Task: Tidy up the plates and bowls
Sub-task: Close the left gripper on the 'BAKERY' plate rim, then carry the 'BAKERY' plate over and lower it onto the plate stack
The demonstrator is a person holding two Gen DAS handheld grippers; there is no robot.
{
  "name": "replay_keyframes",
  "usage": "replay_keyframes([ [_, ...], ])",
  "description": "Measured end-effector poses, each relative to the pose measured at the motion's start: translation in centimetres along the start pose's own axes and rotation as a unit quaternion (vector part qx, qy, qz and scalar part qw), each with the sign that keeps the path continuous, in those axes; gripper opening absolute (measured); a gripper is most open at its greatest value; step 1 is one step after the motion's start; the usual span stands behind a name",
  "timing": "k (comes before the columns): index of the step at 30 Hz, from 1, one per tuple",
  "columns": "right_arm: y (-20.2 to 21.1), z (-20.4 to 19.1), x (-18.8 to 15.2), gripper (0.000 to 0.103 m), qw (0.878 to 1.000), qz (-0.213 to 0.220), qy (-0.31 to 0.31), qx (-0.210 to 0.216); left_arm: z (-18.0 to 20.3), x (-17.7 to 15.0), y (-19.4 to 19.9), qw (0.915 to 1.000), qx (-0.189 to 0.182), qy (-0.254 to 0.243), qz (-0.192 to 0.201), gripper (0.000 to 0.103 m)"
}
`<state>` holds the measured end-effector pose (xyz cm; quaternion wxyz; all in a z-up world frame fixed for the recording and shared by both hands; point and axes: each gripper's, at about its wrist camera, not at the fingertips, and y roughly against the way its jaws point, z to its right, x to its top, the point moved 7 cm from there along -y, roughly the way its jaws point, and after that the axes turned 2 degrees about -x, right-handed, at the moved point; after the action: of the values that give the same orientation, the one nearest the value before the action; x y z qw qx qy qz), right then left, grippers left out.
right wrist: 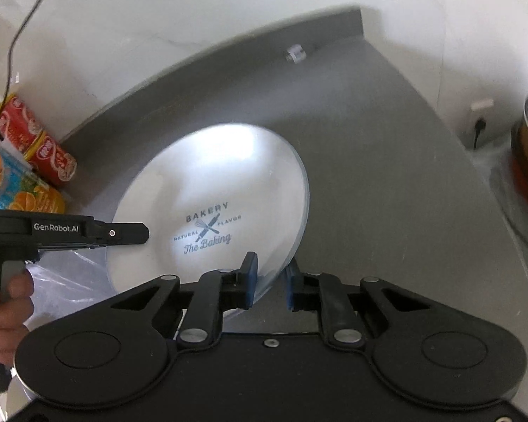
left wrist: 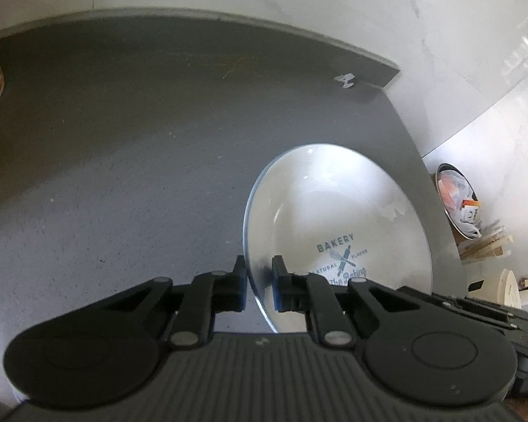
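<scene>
A white deep plate (left wrist: 334, 211) printed "BAKERY" hangs tilted over the right part of the grey counter (left wrist: 123, 140). In the left wrist view my left gripper (left wrist: 260, 274) is shut on the plate's near-left rim, one finger above it and one below. The right wrist view shows the same plate (right wrist: 211, 176) with my right gripper (right wrist: 270, 277) shut on its near-right rim. In that view the left gripper (right wrist: 137, 234) reaches in from the left edge, a hand on its grip. The plate's underside is hidden.
A red can (right wrist: 45, 144) and an orange juice carton (right wrist: 21, 190) stand at the counter's left by the white wall. A small white piece (left wrist: 345, 81) lies at the back corner. Off the right edge are a metal bowl of scraps (left wrist: 457, 204) and wood pieces (left wrist: 485, 242). Clear plastic (right wrist: 70, 277) lies lower left.
</scene>
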<state>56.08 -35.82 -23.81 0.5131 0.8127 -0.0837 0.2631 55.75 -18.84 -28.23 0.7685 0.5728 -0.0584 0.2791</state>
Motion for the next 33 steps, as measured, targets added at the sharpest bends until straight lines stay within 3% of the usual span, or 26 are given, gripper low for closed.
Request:
replay_keyframes([
  [13, 4.2, -0.9, 0.8, 0.016, 0.999, 0.032, 0.014, 0.011, 1.3, 0.3, 4.1, 0.9992, -0.021, -0.015, 0.029, 0.01],
  [20, 7.8, -2.5, 1.5, 0.016, 0.997, 0.072, 0.034, 0.017, 2.3, 0.2, 7.9, 0.9978, -0.027, -0.011, 0.059, 0.01],
  [33, 12.3, -7.3, 1.4, 0.016, 0.989, 0.087, 0.094, 0.07, 1.1, -3.0, 16.5, 0.9911, -0.001, 0.057, 0.12, 0.01],
])
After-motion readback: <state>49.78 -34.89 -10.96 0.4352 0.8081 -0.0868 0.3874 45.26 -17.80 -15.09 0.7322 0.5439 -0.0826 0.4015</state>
